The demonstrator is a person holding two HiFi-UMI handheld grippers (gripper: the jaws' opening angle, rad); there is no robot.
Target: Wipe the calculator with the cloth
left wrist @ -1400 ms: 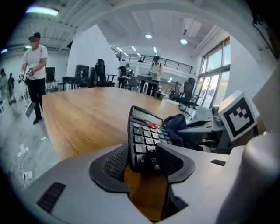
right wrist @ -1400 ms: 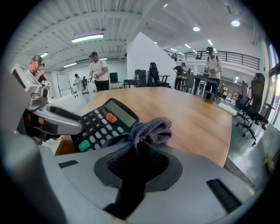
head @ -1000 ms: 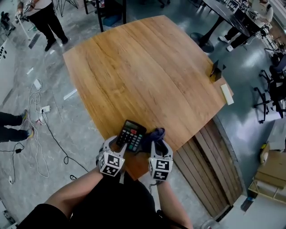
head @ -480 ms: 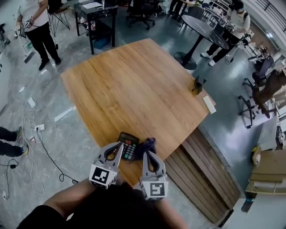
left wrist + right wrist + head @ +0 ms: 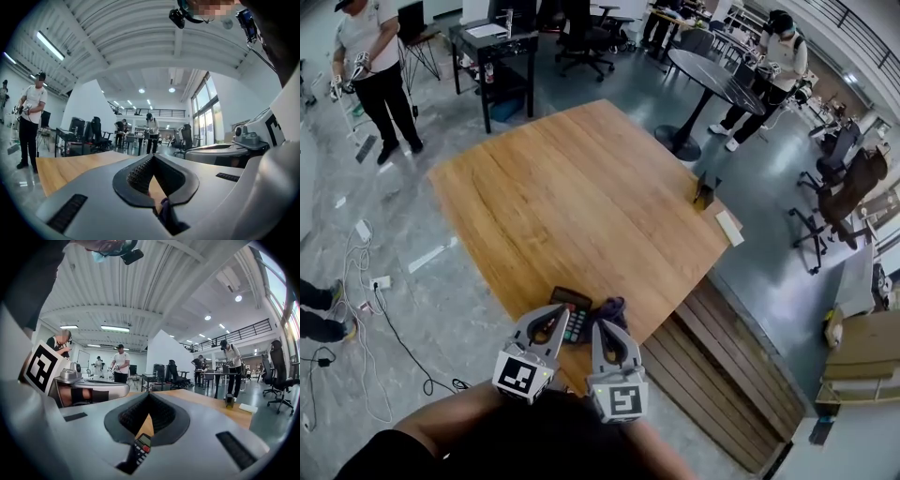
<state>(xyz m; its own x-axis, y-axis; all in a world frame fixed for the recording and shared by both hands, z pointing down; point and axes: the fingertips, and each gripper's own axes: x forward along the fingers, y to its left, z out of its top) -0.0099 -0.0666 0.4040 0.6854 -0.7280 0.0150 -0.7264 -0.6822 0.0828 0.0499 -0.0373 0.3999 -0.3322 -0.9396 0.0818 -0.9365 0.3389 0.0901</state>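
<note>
Jaws clenched tight, empty, on your left gripper and right gripper, both above the wooden table. Black rectangular calculator lies beneath your left tips. Crumpled dark purple cloth sits just beside it, beneath your right tips.

No legible text, label, brand or number anywhere

Closed tongs above, seemingly, cloth
</note>
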